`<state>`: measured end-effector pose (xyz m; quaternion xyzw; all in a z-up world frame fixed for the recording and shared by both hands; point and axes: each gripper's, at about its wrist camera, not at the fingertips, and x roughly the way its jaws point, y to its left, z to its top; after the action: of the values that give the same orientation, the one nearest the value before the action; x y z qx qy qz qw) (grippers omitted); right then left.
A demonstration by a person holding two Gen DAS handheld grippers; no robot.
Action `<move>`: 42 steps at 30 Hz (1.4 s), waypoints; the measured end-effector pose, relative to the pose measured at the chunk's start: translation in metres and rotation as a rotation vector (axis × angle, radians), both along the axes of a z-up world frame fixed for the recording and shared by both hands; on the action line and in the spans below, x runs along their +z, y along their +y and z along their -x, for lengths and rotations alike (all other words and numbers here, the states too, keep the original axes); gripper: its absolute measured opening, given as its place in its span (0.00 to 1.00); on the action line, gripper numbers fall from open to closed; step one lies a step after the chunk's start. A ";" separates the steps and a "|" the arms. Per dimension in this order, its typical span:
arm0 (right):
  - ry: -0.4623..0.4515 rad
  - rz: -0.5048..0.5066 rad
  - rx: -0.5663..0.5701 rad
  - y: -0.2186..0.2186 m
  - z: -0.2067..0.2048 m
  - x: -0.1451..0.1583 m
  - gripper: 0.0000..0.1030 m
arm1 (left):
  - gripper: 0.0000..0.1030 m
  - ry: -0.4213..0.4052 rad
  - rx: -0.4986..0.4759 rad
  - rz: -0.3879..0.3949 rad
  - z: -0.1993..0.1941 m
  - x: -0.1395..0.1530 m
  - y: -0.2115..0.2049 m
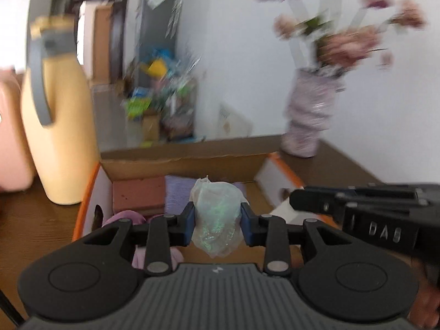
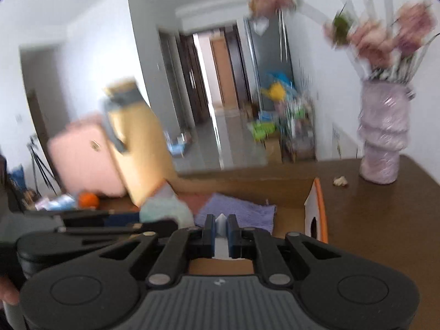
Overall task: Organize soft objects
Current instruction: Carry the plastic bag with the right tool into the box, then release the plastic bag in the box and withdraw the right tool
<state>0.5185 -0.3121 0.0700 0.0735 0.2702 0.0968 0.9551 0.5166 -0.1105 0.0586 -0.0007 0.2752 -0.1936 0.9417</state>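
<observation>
Soft goods are what I am sorting, and the cardboard box [image 1: 181,165] is my landmark for all of it. My left gripper [image 1: 217,216] is clamped on a crumpled, iridescent film pouch [image 1: 216,214], held in the air just above the box's near half. My right gripper [image 2: 220,229] has its pads pressed almost together on a thin white piece [image 2: 220,224] I cannot identify, also over the near edge of the box. Already lying inside the box are a lilac towel [image 2: 239,210], a brick-red block [image 1: 139,194] beside it and something pink [image 1: 121,218] at the near left corner. Just left of the box stands a tall yellow jug [image 1: 59,126] with a pink case [image 2: 82,156] behind it; well to the right of the box sits a wrapped vase of flowers [image 2: 382,140], with a small crumb-like scrap [image 2: 340,181] between them. Both views are smeared, so I judge the hands are travelling fast. My worry is the pouch: it is slick and bulges out beyond the pads, so a swing could let it slip and land outside the box. With both grippers crowded over the same opening, they could also knock together or catch the flap [image 2: 316,209] on the box's right side.
</observation>
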 end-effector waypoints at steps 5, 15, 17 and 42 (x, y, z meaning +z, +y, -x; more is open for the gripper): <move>0.156 -0.043 -0.032 -0.004 -0.079 -0.042 0.10 | 0.41 0.119 0.052 -0.005 -0.078 -0.038 -0.004; 0.199 -0.135 -0.039 -0.014 -0.086 -0.058 0.32 | 0.69 0.067 0.054 -0.049 -0.076 -0.047 0.007; 0.174 -0.109 -0.038 -0.012 -0.073 -0.041 0.32 | 0.69 0.050 0.067 -0.054 -0.067 -0.036 0.011; -0.303 0.133 -0.071 0.014 0.256 0.017 0.66 | 0.78 -0.350 0.320 -0.037 0.247 0.033 0.132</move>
<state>0.2620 -0.2976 0.0867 0.0040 0.1263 0.0545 0.9905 0.2697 0.0216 0.0920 0.0067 0.1076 -0.0342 0.9936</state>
